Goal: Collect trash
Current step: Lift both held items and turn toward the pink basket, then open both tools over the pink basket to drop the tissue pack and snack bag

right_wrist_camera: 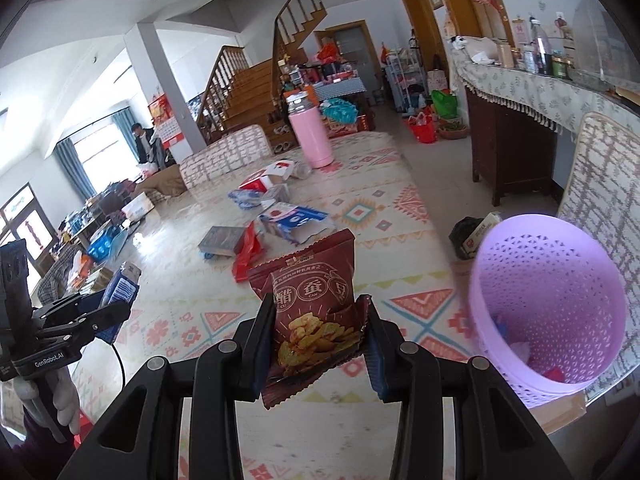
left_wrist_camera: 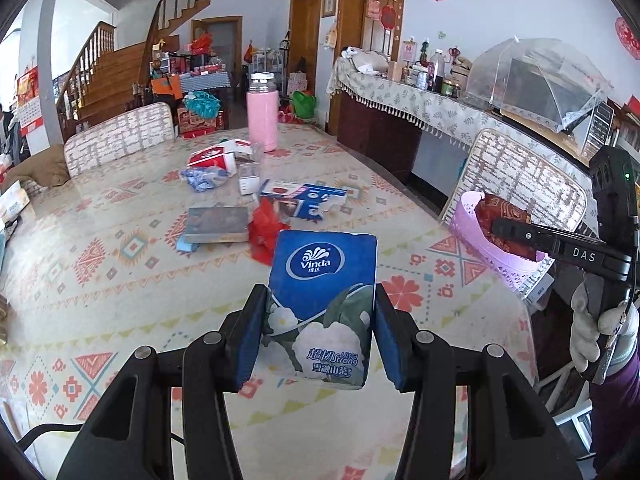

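My left tongs (left_wrist_camera: pixel 320 336) are clamped on a soft, rectangular blue tissue pack (left_wrist_camera: pixel 322 300), its glossy plastic film printed with white flowers, held above the surface (left_wrist_camera: pixel 100 272), which is covered in a smooth cloth with a geometric pattern. My right tongs (right_wrist_camera: pixel 316 344) grip a crinkly dark red snack packet (right_wrist_camera: pixel 310 312) with a serrated top edge, its sides pinched inward between the blue pads (right_wrist_camera: pixel 256 340).

Just to the right of the packet stands a round lilac plastic bin (right_wrist_camera: pixel 548 308) with perforated lattice walls, at the surface's right edge. Inside, at the bottom, I see a few small scraps, one red, one pale; I cannot tell what they are.

Farther out on the surface lie a crumpled red plastic bag (left_wrist_camera: pixel 266 232), a flattened blue and white carton (left_wrist_camera: pixel 308 198), a grey flat book-like block (left_wrist_camera: pixel 218 224), a crumpled blue wrapper (left_wrist_camera: pixel 204 178) and a torn red and white box (left_wrist_camera: pixel 216 156). A smooth pink cylindrical flask (left_wrist_camera: pixel 262 114) stands upright beyond them.
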A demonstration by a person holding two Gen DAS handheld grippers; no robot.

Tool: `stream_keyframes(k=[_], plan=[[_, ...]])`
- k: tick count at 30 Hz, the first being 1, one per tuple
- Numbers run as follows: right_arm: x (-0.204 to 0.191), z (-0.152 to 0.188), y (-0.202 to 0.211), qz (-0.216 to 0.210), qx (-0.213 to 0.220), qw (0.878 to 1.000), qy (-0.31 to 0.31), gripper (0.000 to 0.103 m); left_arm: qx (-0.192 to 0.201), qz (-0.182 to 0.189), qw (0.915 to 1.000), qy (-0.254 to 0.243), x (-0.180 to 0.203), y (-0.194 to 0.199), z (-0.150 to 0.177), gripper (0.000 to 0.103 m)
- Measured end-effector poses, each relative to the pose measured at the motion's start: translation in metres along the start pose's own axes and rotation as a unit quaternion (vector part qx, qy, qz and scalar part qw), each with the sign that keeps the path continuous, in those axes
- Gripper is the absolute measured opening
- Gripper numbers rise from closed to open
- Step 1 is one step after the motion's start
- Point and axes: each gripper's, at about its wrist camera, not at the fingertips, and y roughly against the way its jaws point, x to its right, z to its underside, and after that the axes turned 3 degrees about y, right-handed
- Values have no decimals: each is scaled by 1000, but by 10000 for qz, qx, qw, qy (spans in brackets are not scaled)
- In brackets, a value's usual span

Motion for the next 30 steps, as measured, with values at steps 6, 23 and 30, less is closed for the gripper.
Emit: stream_keyframes(k=[6, 23, 30], plan=[[30, 3, 14, 199, 124, 9994, -248, 42, -101, 228, 9997, -86, 25, -20, -17, 50], [145, 15, 63, 1168, 318, 9861, -1140, 42, -810, 1521, 9849, -186, 140, -132, -76, 50], [175, 13, 49, 1332, 184, 9819, -1330, 42, -969, 1821, 9781, -291, 193, -174, -98, 51]])
